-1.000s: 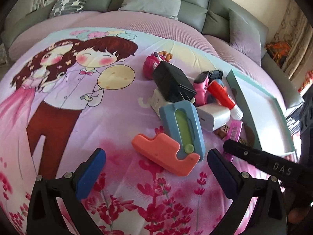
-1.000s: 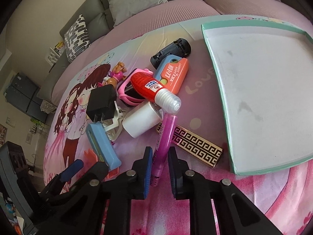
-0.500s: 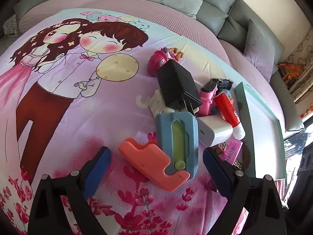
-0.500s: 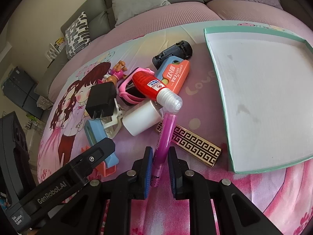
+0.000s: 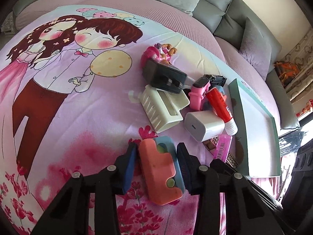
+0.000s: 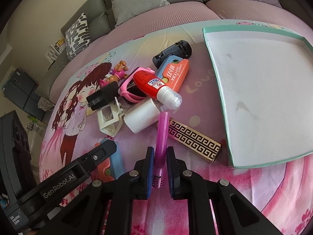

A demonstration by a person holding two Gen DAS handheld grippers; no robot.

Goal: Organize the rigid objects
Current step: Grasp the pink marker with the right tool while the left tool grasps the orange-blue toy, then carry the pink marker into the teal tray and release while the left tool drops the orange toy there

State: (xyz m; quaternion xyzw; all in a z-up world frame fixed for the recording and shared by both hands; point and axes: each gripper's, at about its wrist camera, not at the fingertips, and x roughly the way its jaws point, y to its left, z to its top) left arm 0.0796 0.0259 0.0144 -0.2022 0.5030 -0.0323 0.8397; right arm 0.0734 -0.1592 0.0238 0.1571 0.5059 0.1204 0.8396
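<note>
Left wrist view: the orange and blue toy (image 5: 161,168) sits low centre between the left gripper (image 5: 158,165) pads, closed against its sides. The right gripper (image 6: 160,166) pinches a pink tube (image 6: 162,137) by its end (a thin hold), so it may swivel before reaching the tray (image 6: 252,98).

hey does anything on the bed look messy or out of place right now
Yes. The objects lie in a jumbled heap beside the teal tray, which holds nothing. The red glue bottle lies tilted across the pink watch, and the black charger rests on the cream holder. No spill or damage shows.
</note>
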